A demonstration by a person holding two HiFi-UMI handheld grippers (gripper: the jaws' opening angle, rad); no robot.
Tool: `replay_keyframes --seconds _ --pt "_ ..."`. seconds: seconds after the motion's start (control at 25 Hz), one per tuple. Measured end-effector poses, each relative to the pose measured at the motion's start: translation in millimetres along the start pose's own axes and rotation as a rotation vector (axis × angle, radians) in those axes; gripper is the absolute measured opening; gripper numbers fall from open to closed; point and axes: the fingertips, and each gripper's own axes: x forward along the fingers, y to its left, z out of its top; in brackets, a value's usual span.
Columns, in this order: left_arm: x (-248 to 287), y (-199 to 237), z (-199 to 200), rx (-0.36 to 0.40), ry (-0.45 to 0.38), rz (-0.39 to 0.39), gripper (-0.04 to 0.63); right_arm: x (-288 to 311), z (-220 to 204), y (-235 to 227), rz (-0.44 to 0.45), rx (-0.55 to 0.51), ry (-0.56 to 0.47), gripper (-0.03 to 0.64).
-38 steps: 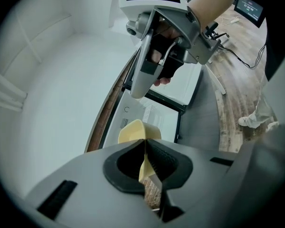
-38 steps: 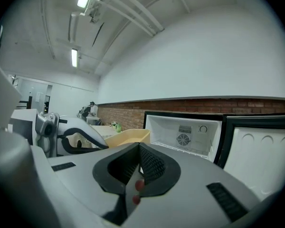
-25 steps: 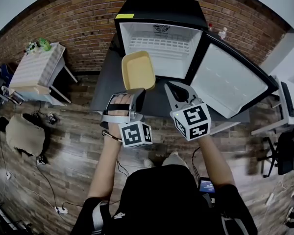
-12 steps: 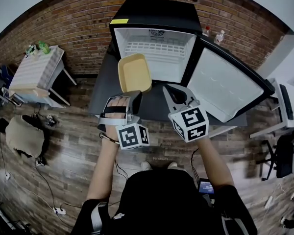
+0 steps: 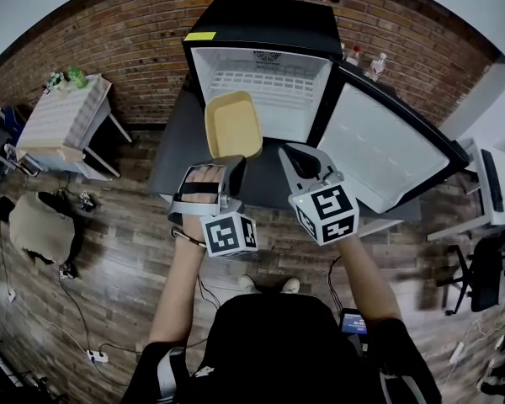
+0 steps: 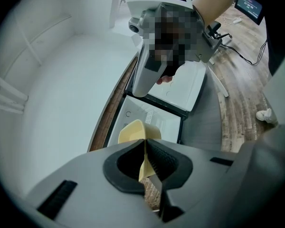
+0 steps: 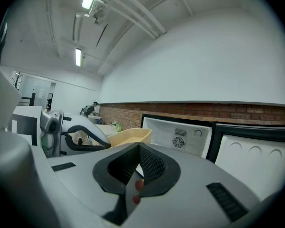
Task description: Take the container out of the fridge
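Head view: left hand-held gripper (image 5: pixel 232 162) pinches shallow, pale yellow rectangular container (image 5: pixel 233 124) by rim.

Black mini fridge (image 5: pixel 265 87) ahead of the right claw (image 5: pixel 299 162) sat wide open; its white-lined door (image 5: pixel 387 146) walled off the right.

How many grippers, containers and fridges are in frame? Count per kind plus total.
Grippers: 2, left gripper and right gripper
Containers: 1, the yellow container, held by the left gripper
Fridges: 1, the black fridge, door open
Total: 4
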Motion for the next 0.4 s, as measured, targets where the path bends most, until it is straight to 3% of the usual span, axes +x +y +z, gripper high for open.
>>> replay_keyframes --seconds 0.4 --pt "4.0 -2.8 9.2 0.003 0.005 -0.005 0.032 -4.7 -3.9 -6.8 0.006 0.007 0.0 0.04"
